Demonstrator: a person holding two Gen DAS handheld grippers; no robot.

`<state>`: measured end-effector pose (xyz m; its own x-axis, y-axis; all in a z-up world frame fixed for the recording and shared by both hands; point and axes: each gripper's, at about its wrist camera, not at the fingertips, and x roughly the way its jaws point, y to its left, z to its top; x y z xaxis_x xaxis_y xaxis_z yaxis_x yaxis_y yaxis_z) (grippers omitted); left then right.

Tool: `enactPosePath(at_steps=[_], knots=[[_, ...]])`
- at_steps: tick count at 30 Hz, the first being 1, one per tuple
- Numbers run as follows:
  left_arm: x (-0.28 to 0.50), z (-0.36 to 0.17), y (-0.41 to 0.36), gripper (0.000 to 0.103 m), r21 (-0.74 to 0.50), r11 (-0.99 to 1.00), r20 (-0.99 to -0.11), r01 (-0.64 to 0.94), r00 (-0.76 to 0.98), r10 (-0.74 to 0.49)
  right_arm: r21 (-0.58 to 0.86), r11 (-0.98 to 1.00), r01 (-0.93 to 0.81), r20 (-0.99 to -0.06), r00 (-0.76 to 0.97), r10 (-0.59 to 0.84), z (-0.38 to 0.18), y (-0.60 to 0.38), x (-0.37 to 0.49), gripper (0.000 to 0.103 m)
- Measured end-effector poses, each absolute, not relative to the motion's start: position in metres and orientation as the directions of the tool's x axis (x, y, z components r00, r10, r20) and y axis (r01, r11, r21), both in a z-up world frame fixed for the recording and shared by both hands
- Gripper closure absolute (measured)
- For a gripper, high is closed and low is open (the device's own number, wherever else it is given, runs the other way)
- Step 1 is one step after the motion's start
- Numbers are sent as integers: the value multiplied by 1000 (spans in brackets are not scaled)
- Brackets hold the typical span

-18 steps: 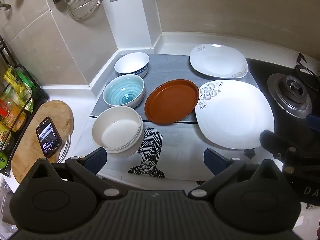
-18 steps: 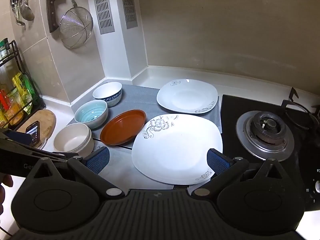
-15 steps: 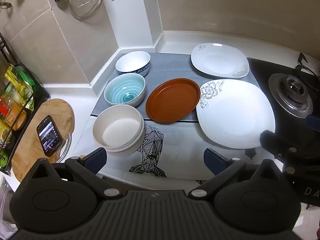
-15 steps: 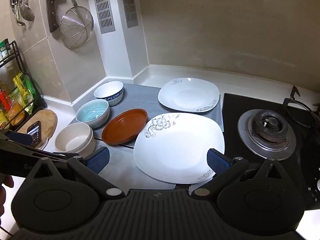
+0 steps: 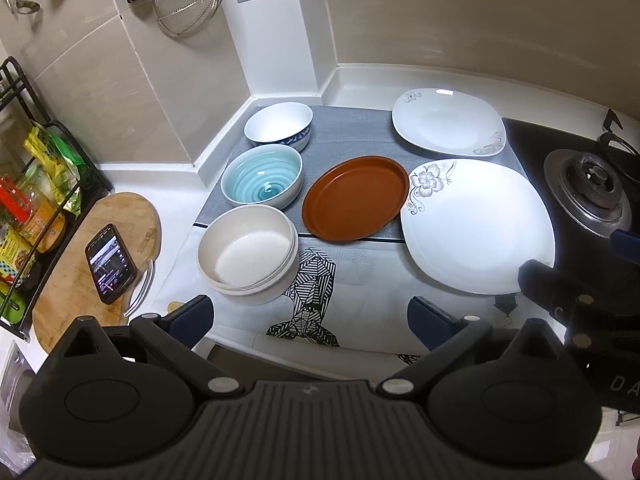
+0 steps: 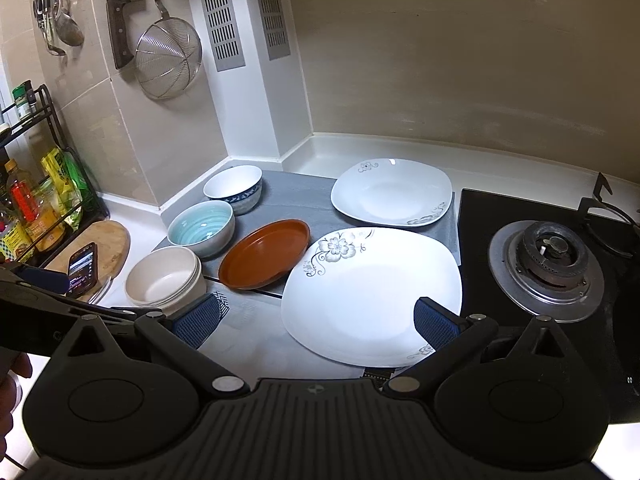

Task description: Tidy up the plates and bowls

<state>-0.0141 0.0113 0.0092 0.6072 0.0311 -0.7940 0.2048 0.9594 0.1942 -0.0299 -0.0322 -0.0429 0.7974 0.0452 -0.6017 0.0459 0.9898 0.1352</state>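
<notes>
On the counter mat stand three bowls in a row: a cream bowl [image 5: 248,260] [image 6: 162,278] nearest, a teal-lined bowl [image 5: 262,180] [image 6: 201,229], and a white bowl with a blue rim [image 5: 279,126] [image 6: 233,189] at the back. A brown plate [image 5: 355,198] [image 6: 265,253] lies beside them. A large white flowered plate [image 5: 478,226] [image 6: 372,292] and a smaller white plate [image 5: 448,120] [image 6: 392,192] lie to the right. My left gripper [image 5: 310,316] is open and empty above the front edge. My right gripper [image 6: 316,320] is open and empty over the large plate's near side.
A gas burner [image 6: 546,264] [image 5: 592,194] on a black hob sits to the right. A wooden board [image 5: 100,252] with a phone [image 5: 111,263] lies to the left beside a black rack of bottles [image 6: 32,200]. A strainer [image 6: 168,58] and knife hang on the wall.
Both cameras have drifted slightly, so the dishes sit a little lower and further right in view. Nothing on the counter has moved and both grippers stay open.
</notes>
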Motion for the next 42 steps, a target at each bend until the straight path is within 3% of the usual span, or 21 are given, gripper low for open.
enactPosePath(at_steps=[8,12,21,33,42], knots=[[-17,9,9,0,161,966,-791,205,612,2,120,991,57,-637,770,33,-42,-36,-31,0],[-17,6,11,0,192,963,-810,188,585,47,142,988,60,-662,748,49,-44,-37,-28,0],[-6,-6,25,0,194,966,-826,173,559,65,154,987,55,-651,757,59,-53,-30,-14,0],[45,-23,51,0,57,965,-845,256,527,-90,88,987,134,-687,726,-38,-52,-12,31,0],[73,-31,66,0,30,946,-845,322,514,-148,56,984,169,-706,704,-81,-51,12,52,0]])
